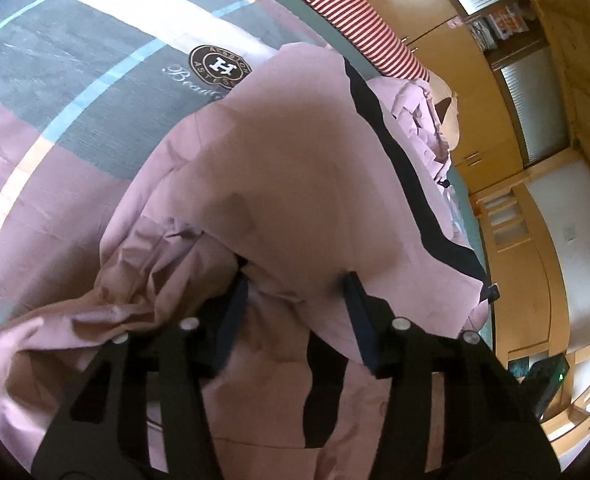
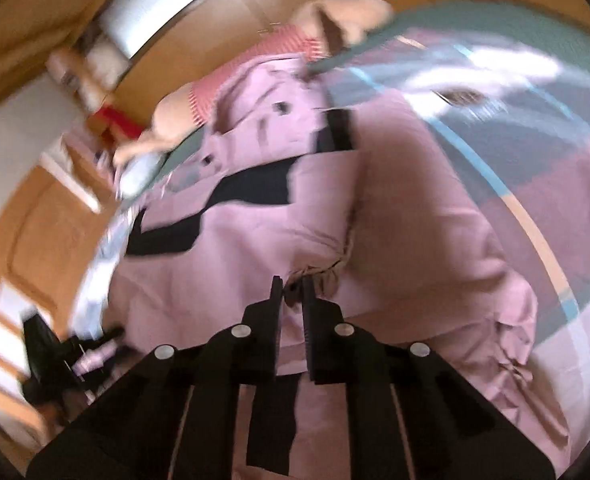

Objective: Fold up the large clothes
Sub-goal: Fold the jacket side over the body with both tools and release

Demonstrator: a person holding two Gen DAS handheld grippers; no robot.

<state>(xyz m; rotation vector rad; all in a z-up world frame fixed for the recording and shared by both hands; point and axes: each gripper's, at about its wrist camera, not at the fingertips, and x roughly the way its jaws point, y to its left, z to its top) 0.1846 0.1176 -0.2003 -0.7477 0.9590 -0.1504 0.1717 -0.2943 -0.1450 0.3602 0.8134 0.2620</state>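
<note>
Mostly a pink garment (image 1: 295, 168) with black stripes fills the centre of both views, lying bunched on a bed's patterned quilt (image 1: 75, 92). Left gripper (image 1: 295, 280), lower centre of its frame: fingers spread wide, tips pushed against a raised fold of the pink cloth, nothing pinched between them. Right gripper (image 2: 293, 292), lower centre of the blurred right view: fingers narrow, clamped on a gathered pinch of the same garment. Striped red-white plush toy (image 1: 359, 20) at the upper right of the left view, on the bed edge. Wooden cabinets (image 1: 435, 8) behind.
</note>
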